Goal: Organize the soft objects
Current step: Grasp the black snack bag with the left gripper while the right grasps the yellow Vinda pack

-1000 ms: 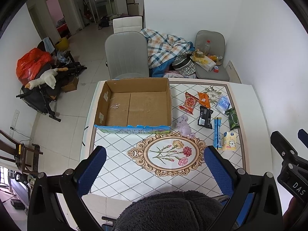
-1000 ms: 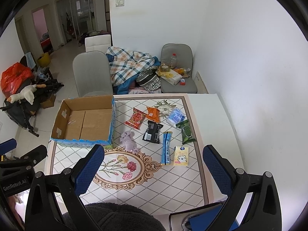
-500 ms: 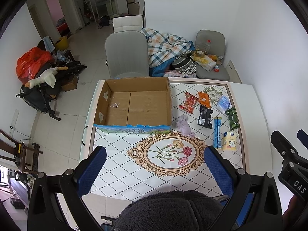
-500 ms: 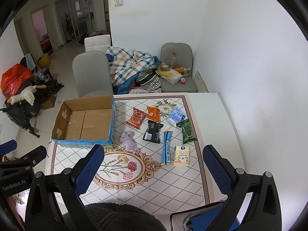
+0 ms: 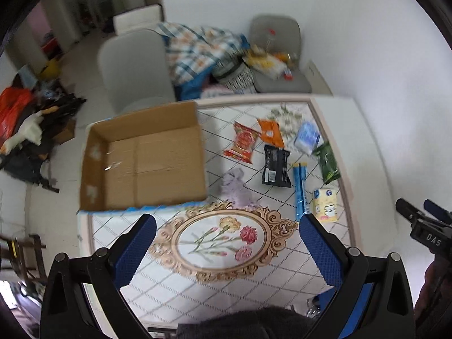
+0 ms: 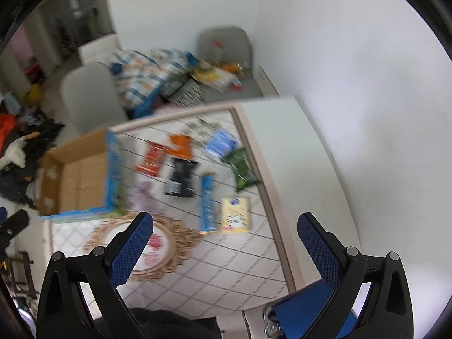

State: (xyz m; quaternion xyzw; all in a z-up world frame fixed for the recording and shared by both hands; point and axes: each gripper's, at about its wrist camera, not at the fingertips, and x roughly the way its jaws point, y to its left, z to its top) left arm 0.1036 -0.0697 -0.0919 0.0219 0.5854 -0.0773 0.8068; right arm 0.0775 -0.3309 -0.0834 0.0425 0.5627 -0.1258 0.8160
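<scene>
An open, empty cardboard box (image 5: 144, 158) sits on the table's far left. A lilac plush toy (image 5: 237, 188) lies just right of it. Several soft packets lie further right: red (image 5: 243, 143), orange (image 5: 269, 132), black (image 5: 275, 166), a blue stick (image 5: 300, 190), a blue-white pack (image 5: 307, 137), green wipes (image 5: 327, 162) and yellow tissues (image 5: 326, 204). My left gripper (image 5: 227, 243) is open and empty above the table's flower medallion. My right gripper (image 6: 224, 240) is open and empty, hovering near the yellow tissues (image 6: 235, 214) and blue stick (image 6: 207, 202).
The patterned table (image 5: 197, 282) has a white border on its right side (image 6: 296, 147). Grey chairs (image 5: 135, 65) and a checked blanket (image 5: 197, 48) stand behind it. Clutter lies on the floor at left (image 5: 25, 130). A blue chair part (image 6: 308, 310) sits below the right gripper.
Both grippers have moved forward and down toward the table, so the objects look larger. The right view swung right and is motion-blurred. Both stay open; nothing on the table moved.
</scene>
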